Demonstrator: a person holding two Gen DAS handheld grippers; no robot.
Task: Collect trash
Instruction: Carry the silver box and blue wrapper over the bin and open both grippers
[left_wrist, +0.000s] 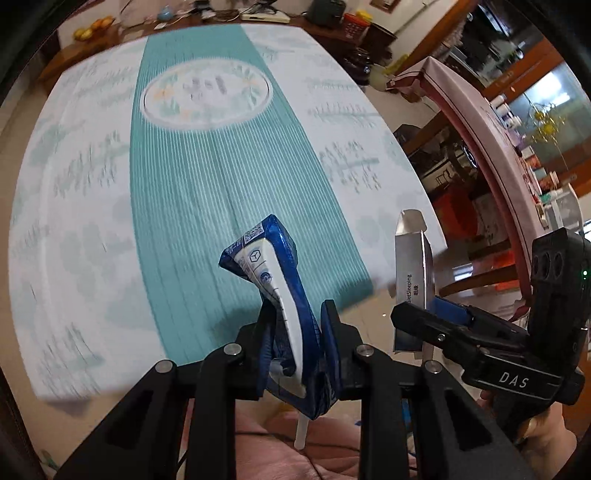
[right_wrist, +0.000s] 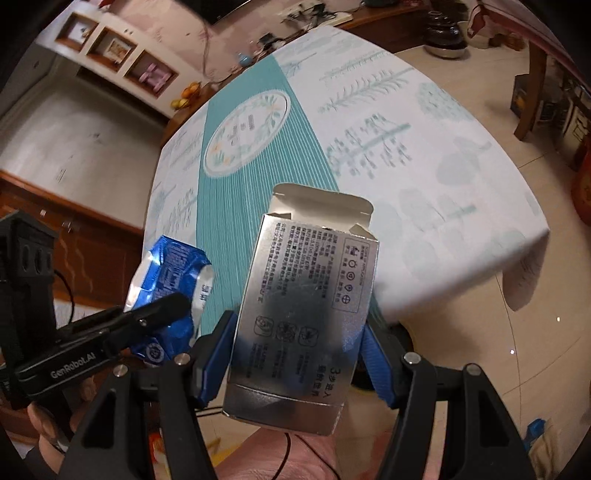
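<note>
A: From the left wrist we note the left gripper (left_wrist: 295, 325) clamped on a crushed blue-and-white carton (left_wrist: 275, 280). The pads press its flattened body, and a white straw (left_wrist: 300, 430) hangs out below.

B: From the right wrist we log the same carton (right_wrist: 168, 273) only from its side, with the left gripper (right_wrist: 173, 306) crossing it. We cannot see the straw there.

A: The right gripper (right_wrist: 299, 354) holds a silver box (right_wrist: 303, 295) across its width, blue pads against both side walls, jaws spread wide around it. This view gives us the printed back face and the open top flap.

B: The left wrist shows that box (left_wrist: 412, 266) only edge-on, as a thin strip with one line of lettering, held by the right gripper (left_wrist: 424, 317).

A: Both items sit in the air, off the tablecloth (left_wrist: 184, 184), which is teal-striped down the middle with a white oval motif.

B: We record the two grippers side by side, near the table's front edge. The right wrist also shows the tiled floor (right_wrist: 480, 350) beyond the cloth's hanging corner; the left wrist shows a pink box lid (left_wrist: 480, 122) at the right instead.
</note>
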